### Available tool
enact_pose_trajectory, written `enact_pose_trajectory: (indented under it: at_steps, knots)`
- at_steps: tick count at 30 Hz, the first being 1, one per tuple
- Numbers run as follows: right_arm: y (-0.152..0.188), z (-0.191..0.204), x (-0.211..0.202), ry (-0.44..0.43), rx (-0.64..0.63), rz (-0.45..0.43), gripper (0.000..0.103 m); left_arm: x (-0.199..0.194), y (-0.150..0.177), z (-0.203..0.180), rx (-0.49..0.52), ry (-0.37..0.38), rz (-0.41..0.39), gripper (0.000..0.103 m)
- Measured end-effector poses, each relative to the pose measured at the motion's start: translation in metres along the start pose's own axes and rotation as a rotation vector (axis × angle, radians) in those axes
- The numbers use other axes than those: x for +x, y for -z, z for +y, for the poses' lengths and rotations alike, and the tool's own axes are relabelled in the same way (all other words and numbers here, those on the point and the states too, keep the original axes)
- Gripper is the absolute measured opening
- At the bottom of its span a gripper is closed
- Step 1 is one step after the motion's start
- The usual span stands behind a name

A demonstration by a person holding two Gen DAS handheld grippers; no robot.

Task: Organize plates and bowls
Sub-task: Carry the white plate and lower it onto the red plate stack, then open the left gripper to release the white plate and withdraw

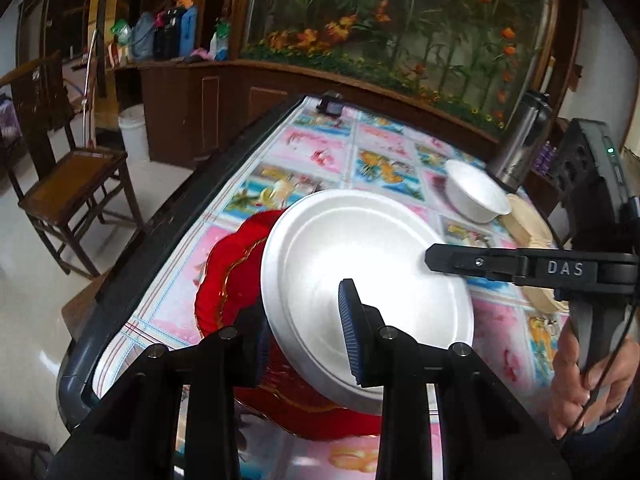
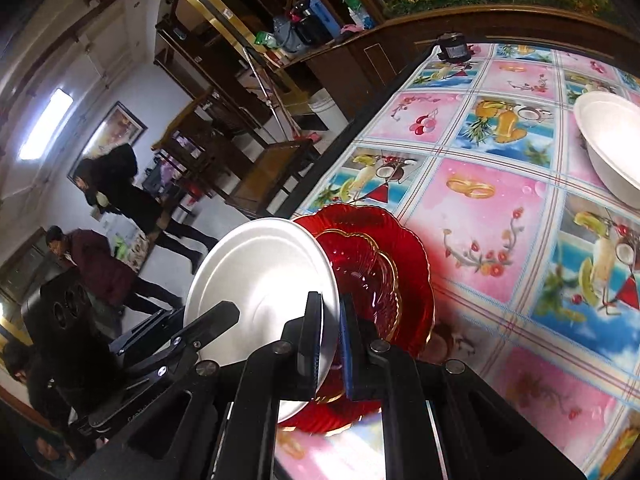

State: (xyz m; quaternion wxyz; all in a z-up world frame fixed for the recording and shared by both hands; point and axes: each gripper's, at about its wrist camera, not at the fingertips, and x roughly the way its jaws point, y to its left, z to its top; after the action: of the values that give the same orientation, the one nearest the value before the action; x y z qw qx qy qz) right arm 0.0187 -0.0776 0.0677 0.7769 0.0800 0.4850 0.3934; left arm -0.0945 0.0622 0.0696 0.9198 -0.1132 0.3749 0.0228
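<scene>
From my seat, the counter (image 1: 304, 160) carries a red plate (image 1: 228, 280) at my left gripper's (image 1: 304, 344) eleven o'clock, under the tilted white plate (image 1: 360, 264). Both grippers pinch that white plate's rim: left narrowly parted around it, right gripper (image 2: 330, 344) nearly closed. The white bowl (image 1: 476, 196) waits at one o'clock, nearer my right.

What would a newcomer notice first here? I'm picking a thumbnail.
A silver plate tilted over a red glass plate at the table's near left edge, pinched by both the left tongs and the right tongs. Beyond it, a white bowl sits on the bright tablecloth.
</scene>
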Motion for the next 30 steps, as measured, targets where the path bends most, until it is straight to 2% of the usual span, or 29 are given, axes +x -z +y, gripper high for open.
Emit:
enact_pose_trajectory:
  at_steps: [15,18,20,21,24,30]
  knots:
    - [0.008,-0.009,0.041,0.052,-0.019,0.05,0.012,0.028,0.014,0.013,-0.025,-0.049,0.053,0.029]
    - [0.009,-0.009,0.043,0.043,-0.023,0.053,0.012,0.027,0.015,0.014,-0.029,-0.044,0.049,0.038]
    - [0.009,-0.007,0.044,0.042,-0.033,0.053,0.013,0.026,0.014,0.012,-0.021,-0.051,0.043,0.054]
    - [0.009,-0.007,0.044,0.046,-0.036,0.05,0.015,0.025,0.014,0.011,-0.017,-0.046,0.039,0.055]
    - [0.009,-0.005,0.04,0.054,-0.049,0.036,0.03,0.023,0.013,0.009,-0.014,-0.057,0.035,0.057]
    - [0.007,-0.007,0.026,0.043,-0.052,0.004,0.031,0.015,0.01,0.013,-0.033,-0.066,0.013,0.068]
